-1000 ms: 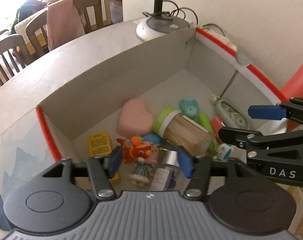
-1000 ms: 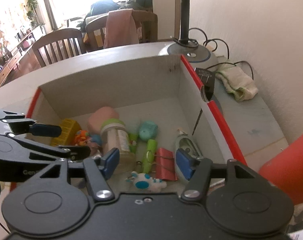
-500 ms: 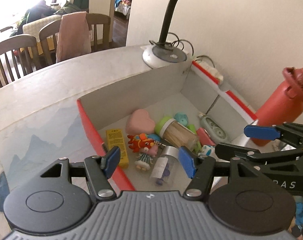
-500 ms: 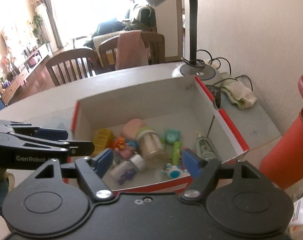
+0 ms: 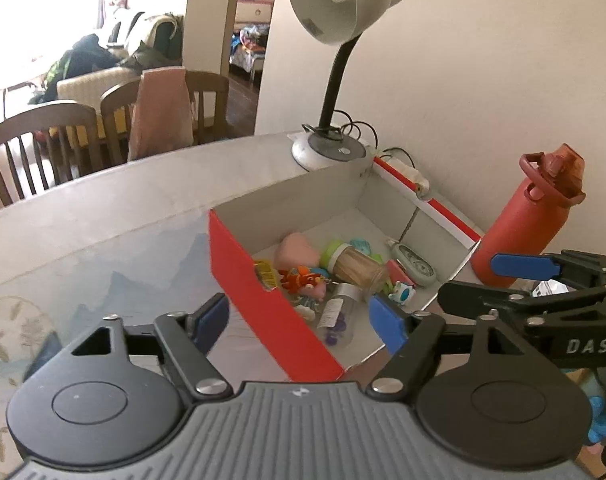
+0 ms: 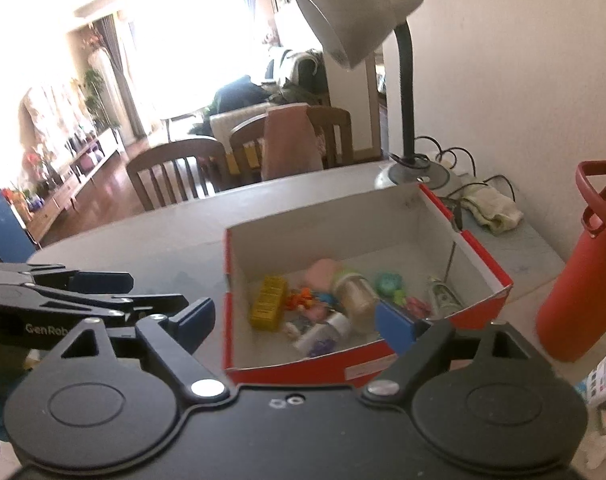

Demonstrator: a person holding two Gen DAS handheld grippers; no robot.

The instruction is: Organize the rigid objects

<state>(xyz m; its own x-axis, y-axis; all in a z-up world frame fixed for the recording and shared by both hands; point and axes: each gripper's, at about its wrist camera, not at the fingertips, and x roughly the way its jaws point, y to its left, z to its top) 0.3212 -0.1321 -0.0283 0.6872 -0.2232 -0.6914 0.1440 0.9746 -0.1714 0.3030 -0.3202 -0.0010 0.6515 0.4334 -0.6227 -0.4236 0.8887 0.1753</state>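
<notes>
A red cardboard box (image 5: 263, 308) with a white inside holds several small items: a pink heart (image 5: 297, 252), a green-lidded toothpick jar (image 5: 355, 266), a yellow packet (image 5: 265, 272), an orange toy figure (image 5: 303, 278) and a small clear bottle (image 5: 337, 316). My left gripper (image 5: 299, 322) hovers above the box's near left corner, jaws opening, nothing between them. My right gripper (image 6: 295, 323) hangs over the box's (image 6: 483, 252) near wall, jaws also opening and empty. Each gripper shows in the other's view: the right gripper (image 5: 523, 280) and the left gripper (image 6: 83, 292).
A red water bottle (image 6: 579, 280) stands right of the box. A grey desk lamp (image 5: 339, 12) rises behind it, its base and cables at the table's far edge. A folded cloth (image 6: 491, 208) lies by the wall. Wooden chairs (image 6: 175, 172) stand beyond the table.
Both grippers have drawn back and up out of the box, and their jaws have spread wider. The whole box, the lamp and the red bottle have come into view.
</notes>
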